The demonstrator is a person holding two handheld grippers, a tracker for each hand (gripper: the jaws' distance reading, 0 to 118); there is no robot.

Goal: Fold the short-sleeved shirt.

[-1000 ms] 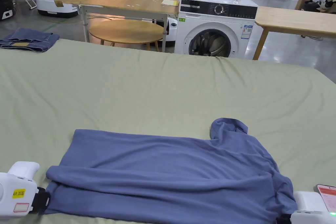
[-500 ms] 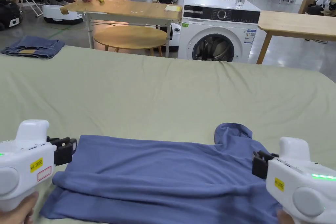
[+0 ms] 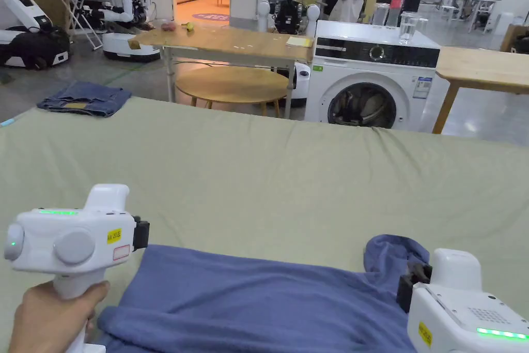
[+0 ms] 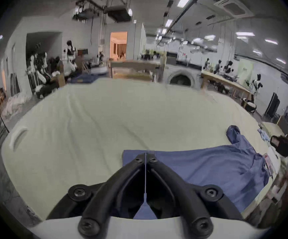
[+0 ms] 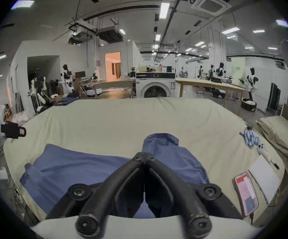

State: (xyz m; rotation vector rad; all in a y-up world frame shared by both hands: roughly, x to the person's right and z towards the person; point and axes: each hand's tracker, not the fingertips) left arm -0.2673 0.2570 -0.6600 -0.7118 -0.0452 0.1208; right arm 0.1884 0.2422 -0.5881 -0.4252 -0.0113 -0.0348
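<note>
Left tool (image 3: 140, 233), right tool (image 3: 407, 285) raised above shirt (image 3: 258, 302), jaws closed, empty.

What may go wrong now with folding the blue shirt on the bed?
The shirt lies close to the bed's near edge, so a pull may drag it off. One sleeve sticks out bunched, which may spoil the fold. The phone lies beside the shirt, so the right hand-held gripper might knock it.

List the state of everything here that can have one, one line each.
Blue shirt: lying on the bed, partly folded, one sleeve bunched at the far right.
Left gripper: shut, holding nothing.
Right gripper: shut, holding nothing.
Washing machine: door open.
Jeans: folded, at the bed's far left corner.
</note>
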